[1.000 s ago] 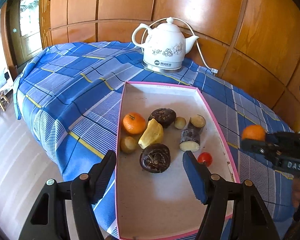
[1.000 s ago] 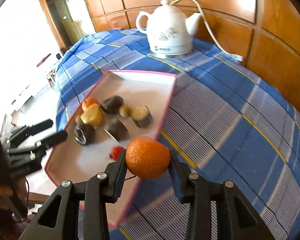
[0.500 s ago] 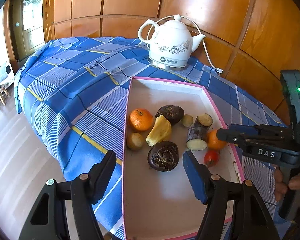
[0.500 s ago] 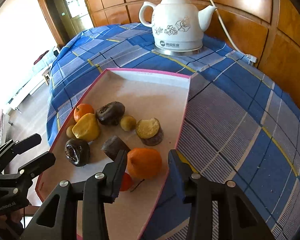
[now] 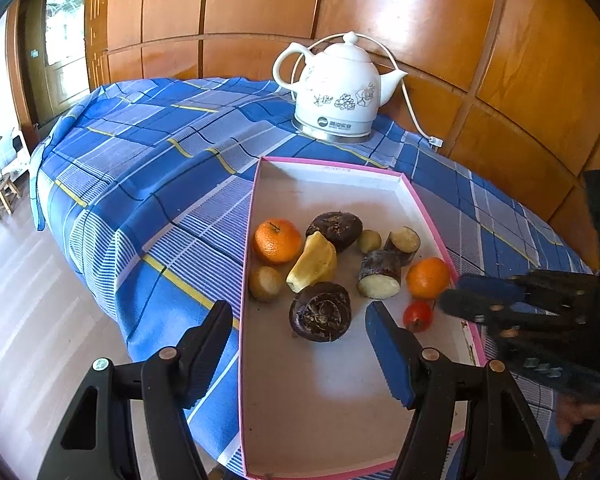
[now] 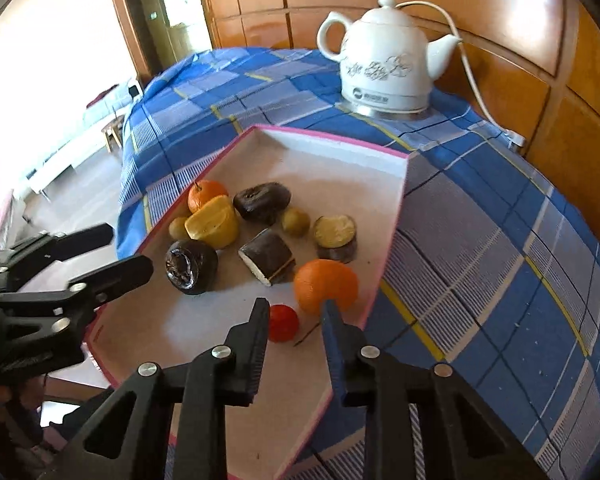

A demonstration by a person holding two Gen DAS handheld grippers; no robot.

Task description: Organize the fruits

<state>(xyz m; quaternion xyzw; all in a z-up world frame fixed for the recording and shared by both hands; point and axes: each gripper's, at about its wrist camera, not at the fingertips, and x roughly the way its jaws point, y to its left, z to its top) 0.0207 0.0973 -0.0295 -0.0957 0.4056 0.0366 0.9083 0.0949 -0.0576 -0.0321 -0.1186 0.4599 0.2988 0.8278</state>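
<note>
A pink-rimmed white tray point(image 5: 420, 200) point(image 6: 392, 248) lies on the blue checked tablecloth. In it lie several fruits: an orange point(image 5: 427, 278) point(image 6: 326, 285) near the right rim, a second orange point(image 5: 277, 240) point(image 6: 205, 193), a small red fruit point(image 5: 418, 316) point(image 6: 283, 322), a yellow fruit point(image 5: 314, 262) point(image 6: 213, 222), dark round fruits and cut dark pieces. My right gripper point(image 6: 294, 312) is open and empty, just behind the orange by the rim. My left gripper point(image 5: 298, 324) is open and empty over the tray's near end.
A white ceramic kettle point(image 5: 338, 92) point(image 6: 388, 64) with a cord stands behind the tray, near the wooden wall panels. The table edge drops to the floor on the left, where a small stool point(image 5: 4, 196) stands.
My right gripper carried the orange over the tray, let it go near the right rim, and has drawn back open. My left gripper stayed open near the tray's front.
</note>
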